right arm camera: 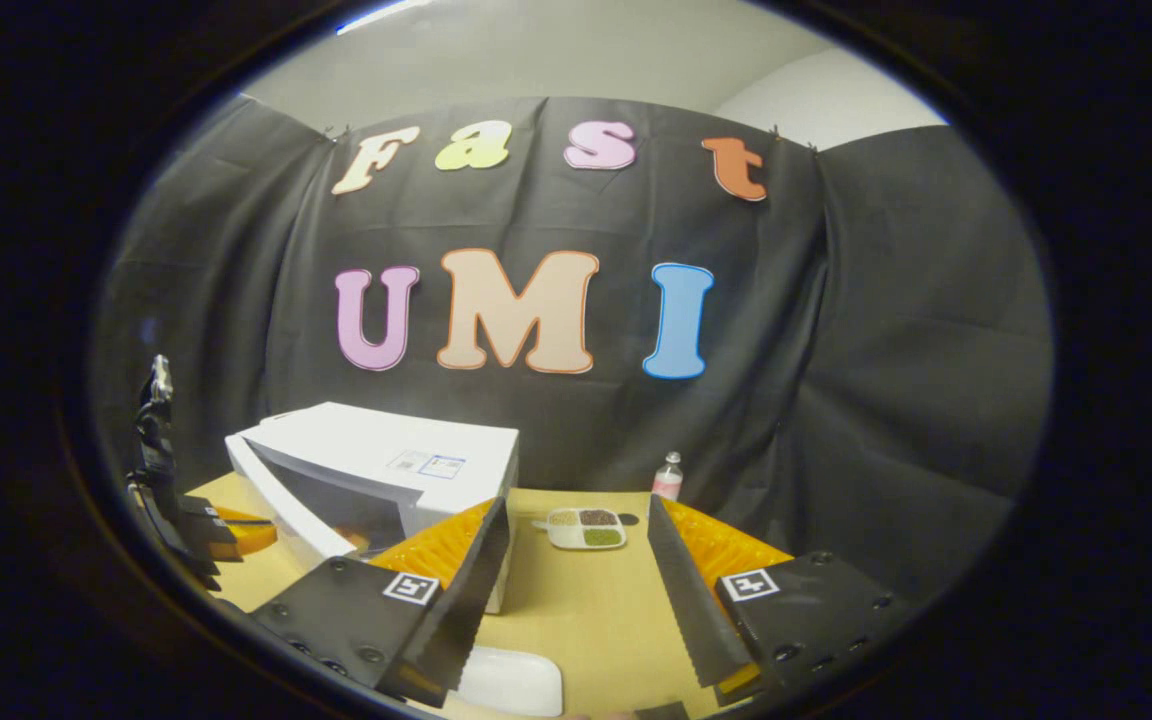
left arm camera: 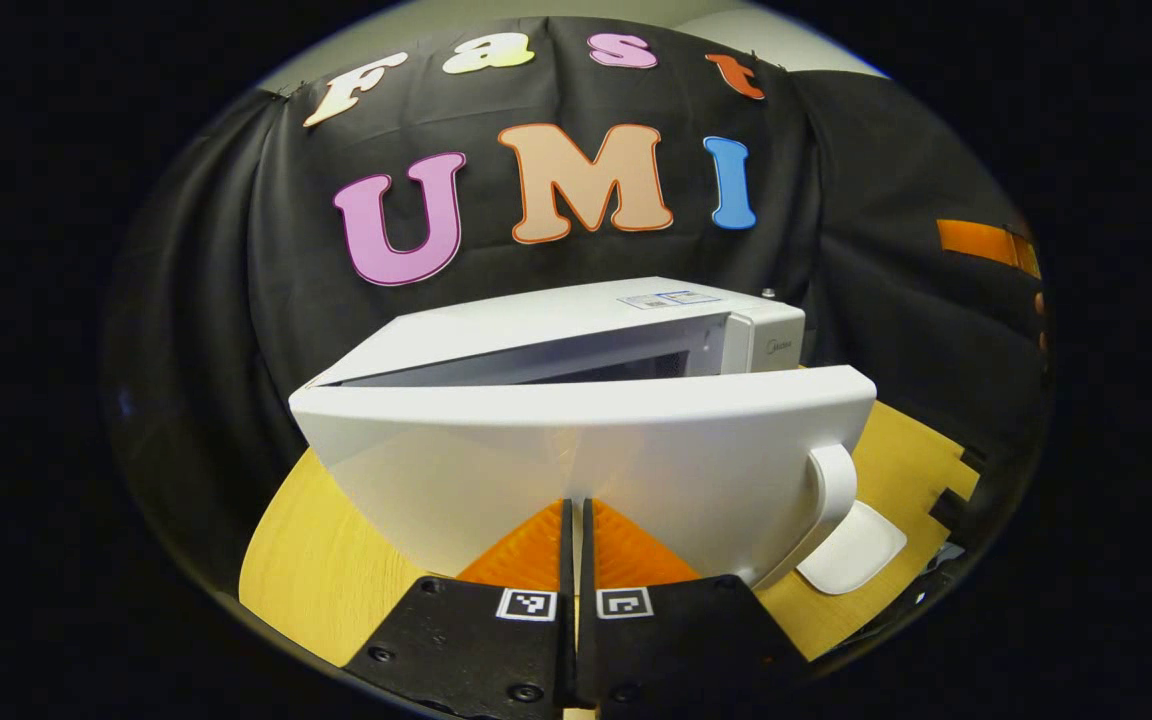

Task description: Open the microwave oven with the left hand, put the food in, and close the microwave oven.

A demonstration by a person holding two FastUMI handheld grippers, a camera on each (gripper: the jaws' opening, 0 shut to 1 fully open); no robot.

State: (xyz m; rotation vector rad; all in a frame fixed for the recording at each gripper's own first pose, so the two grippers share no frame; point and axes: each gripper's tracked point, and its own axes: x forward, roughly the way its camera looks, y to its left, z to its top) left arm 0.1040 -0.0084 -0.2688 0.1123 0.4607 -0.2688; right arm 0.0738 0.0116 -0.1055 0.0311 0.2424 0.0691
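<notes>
A: What's nearest on your left side?

B: My left gripper [left arm camera: 576, 560] sits with its two fingers drawn together, barely a slit between them, tips right up against the outer face of the microwave door [left arm camera: 586, 460]. I can't tell whether they pinch anything. The door is swung partly open, its one handle [left arm camera: 829, 500] off to the right in the left gripper view.

A: And past the door?

B: One microwave oven [right arm camera: 376, 470], white, standing on the yellow tabletop [right arm camera: 596, 600]. One flat white pad [left arm camera: 851, 548] lies on the tabletop just beside the handle.

A: The right side?

B: My right gripper [right arm camera: 576, 600] has its two fingers spread wide, holding nothing. Between them, farther off, I see the food tray [right arm camera: 586, 527]: one white tray with three compartments, one pale, one dark, one green. It rests on the tabletop, to the right of the oven and apart from it.

A: Anything behind it?

B: One small bottle [right arm camera: 669, 478], upright near the black cloth wall [right arm camera: 886, 350]. At the far left of the right gripper view I also see the other gripper at the door.
</notes>
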